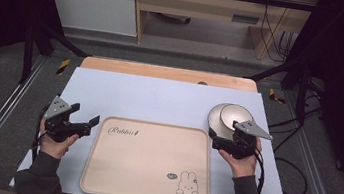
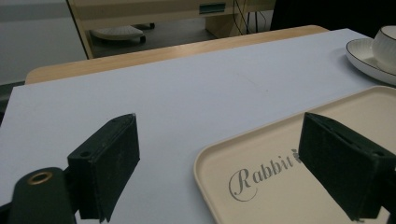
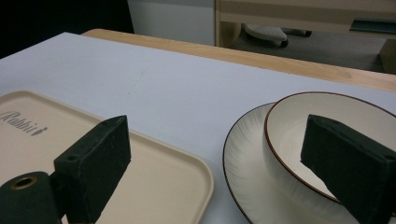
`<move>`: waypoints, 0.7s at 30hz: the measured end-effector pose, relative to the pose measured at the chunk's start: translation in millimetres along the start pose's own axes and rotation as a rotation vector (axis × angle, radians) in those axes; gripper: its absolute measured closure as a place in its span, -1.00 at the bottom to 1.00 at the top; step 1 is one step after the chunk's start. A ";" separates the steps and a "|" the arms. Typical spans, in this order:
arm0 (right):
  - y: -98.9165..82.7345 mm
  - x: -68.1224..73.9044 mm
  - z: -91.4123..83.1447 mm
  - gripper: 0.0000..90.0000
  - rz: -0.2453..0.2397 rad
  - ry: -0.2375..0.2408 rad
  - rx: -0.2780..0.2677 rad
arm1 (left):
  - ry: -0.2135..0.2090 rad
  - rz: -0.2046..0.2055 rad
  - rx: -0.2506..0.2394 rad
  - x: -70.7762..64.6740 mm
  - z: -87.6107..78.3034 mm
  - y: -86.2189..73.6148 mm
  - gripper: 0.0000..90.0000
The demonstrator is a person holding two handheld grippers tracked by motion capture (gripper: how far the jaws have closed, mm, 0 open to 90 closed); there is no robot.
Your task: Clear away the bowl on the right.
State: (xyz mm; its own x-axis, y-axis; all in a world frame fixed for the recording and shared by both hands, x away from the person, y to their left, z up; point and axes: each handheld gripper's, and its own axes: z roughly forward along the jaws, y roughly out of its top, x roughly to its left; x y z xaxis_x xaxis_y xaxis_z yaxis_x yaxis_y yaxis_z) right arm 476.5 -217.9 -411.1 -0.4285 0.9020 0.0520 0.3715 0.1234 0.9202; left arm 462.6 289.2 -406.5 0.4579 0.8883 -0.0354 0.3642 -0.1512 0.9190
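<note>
My right hand-held gripper [image 1: 225, 137] hangs released just near of the bowl [image 3: 327, 135], which sits on its plate [image 3: 243, 158] at the worktop's right, beside the tray [image 1: 149, 162]. I judge the grasp not yet begun: next, close on the bowl's rim. My left hand-held gripper [image 1: 87, 122] waits released. The high view shows the tray's rabbit [image 1: 188, 184]; the gripper views don't.
</note>
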 end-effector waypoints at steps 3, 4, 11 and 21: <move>-0.1 -0.1 -1.0 -0.81 0.003 -0.004 -0.002 | 0.000 -0.006 -0.001 0.7 -0.1 -0.2 -0.73; 0.1 -0.2 -2.1 -0.81 0.003 -0.008 -0.002 | 0.000 -0.005 0.000 1.1 -0.1 -0.7 -0.73; 2.0 -1.3 -5.3 -0.81 0.003 -0.023 -0.012 | 0.003 -0.009 0.003 3.9 0.6 -2.7 -0.73; 5.1 -6.0 -8.5 -0.78 0.027 -0.042 -0.011 | 0.011 -0.010 0.001 6.5 -0.7 -3.0 -0.74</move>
State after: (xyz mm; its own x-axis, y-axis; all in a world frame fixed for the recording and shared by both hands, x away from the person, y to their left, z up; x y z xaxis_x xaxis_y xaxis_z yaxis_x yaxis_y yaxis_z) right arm 473.9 -226.2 -403.4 -0.3840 0.9213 0.0605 0.3732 0.0949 0.9229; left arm 463.9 295.7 -409.2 0.4452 0.8945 -0.0404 0.3697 -0.1426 0.9181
